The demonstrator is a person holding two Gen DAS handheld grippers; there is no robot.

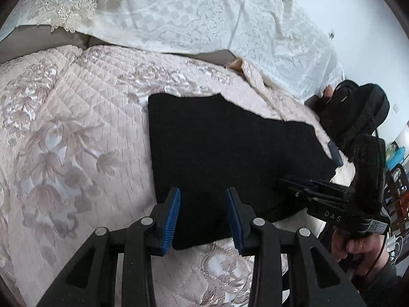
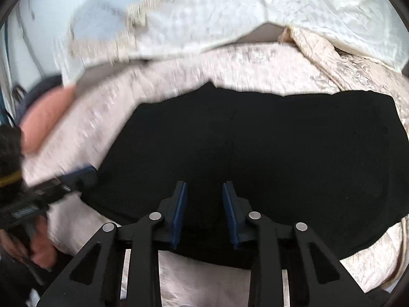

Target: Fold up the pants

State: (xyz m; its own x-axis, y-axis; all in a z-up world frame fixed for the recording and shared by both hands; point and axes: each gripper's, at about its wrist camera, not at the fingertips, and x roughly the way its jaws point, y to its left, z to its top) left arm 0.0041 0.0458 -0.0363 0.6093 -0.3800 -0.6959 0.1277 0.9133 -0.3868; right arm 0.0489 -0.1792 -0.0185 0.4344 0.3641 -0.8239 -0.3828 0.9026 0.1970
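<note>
Both tongs spread, empty, over the folded black pants.

The left gripper (image 1: 203,199) and right gripper (image 2: 203,193) gape at frame bottom above the black pants (image 1: 230,148), lying mid-frame on the pink quilted bedspread (image 1: 71,133). The cloth looks soft and limp; pinching a corner or folded edge seems best. Its layers merge into blackness, and the right view's left side is smeared.
</note>
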